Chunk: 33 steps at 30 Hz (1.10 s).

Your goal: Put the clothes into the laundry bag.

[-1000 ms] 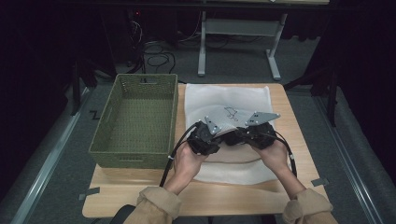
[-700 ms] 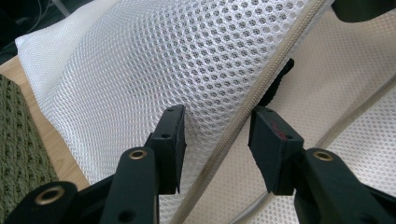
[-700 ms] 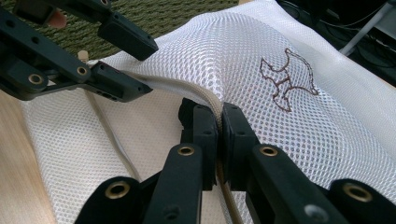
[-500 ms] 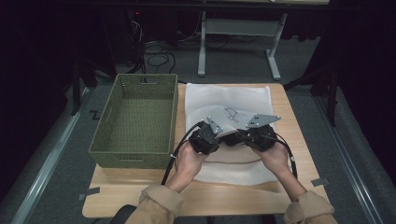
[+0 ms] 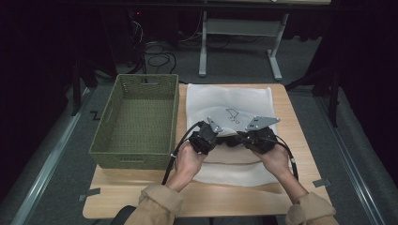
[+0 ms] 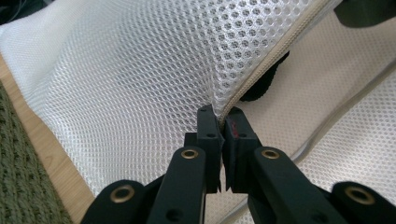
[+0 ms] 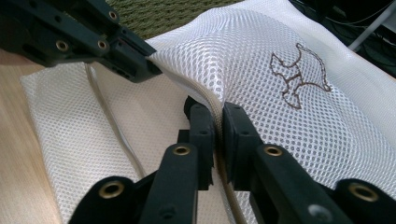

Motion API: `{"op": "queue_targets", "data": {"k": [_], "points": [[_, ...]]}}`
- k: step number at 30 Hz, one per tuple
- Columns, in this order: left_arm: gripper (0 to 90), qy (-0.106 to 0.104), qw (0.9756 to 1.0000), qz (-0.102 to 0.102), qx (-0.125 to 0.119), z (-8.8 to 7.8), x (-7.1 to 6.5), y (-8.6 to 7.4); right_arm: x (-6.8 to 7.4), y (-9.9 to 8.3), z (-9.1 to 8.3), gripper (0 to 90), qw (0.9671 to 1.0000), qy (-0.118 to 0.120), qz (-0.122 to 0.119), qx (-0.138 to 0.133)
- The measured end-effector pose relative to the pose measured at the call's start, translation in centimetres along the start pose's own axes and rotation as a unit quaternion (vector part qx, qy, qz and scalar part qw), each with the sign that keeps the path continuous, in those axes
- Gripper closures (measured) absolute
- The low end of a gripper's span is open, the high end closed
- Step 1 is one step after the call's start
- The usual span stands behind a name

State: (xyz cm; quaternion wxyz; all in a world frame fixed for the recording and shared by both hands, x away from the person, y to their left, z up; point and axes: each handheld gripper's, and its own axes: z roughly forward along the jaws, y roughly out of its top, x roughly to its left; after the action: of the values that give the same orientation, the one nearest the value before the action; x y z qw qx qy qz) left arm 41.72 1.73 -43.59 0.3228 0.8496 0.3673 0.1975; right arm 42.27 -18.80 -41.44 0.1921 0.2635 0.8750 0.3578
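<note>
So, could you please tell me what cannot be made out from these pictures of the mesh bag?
- High view: where the fingers meet the mesh bag is hidden by the left gripper and right gripper.
- Left gripper view: a dark shape under the zipper edge is half covered; what it is cannot be told.
- Right gripper view: the bag's inside is hidden by the mesh.
- High view: the brown outline is too small to read.

I see a white mesh bag (image 5: 230, 105) with a fine honeycomb weave, a beige zipper band along its edge, and a brown outline figure stitched on top (image 7: 299, 77). The basket (image 5: 136, 122) is olive green, woven texture. The desk (image 5: 291, 117) is light wood grain. Both hand-held grippers — left (image 6: 223, 122), right (image 7: 215, 114) — are black with brass-coloured rivets; sleeves (image 5: 157, 206) are tan.
</note>
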Motion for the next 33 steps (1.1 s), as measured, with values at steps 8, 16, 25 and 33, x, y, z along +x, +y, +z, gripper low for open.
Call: {"op": "queue_targets", "data": {"k": [8, 16, 25, 33], "points": [[86.8, -0.007, 0.9999, -0.006, -0.007, -0.4, 0.3, -0.1, 0.0, -1.2, -0.2, 73.3, 0.9999, -0.006, 0.01, 0.004], [86.7, -0.01, 0.9999, 0.001, -0.013, -1.0, 0.0, -0.2, -0.2, -2.9, -0.2, 68.3, 0.9997, -0.011, 0.016, 0.015], [86.6, -0.012, 0.9998, -0.003, -0.019, -1.4, 0.3, -0.4, -0.2, -4.9, 0.0, 68.2, 0.999, -0.02, 0.025, 0.032], [86.6, -0.012, 0.9995, -0.003, -0.03, -1.7, 0.4, -0.5, -0.5, -6.2, -0.3, 74.7, 0.9985, -0.025, 0.028, 0.038]]}}
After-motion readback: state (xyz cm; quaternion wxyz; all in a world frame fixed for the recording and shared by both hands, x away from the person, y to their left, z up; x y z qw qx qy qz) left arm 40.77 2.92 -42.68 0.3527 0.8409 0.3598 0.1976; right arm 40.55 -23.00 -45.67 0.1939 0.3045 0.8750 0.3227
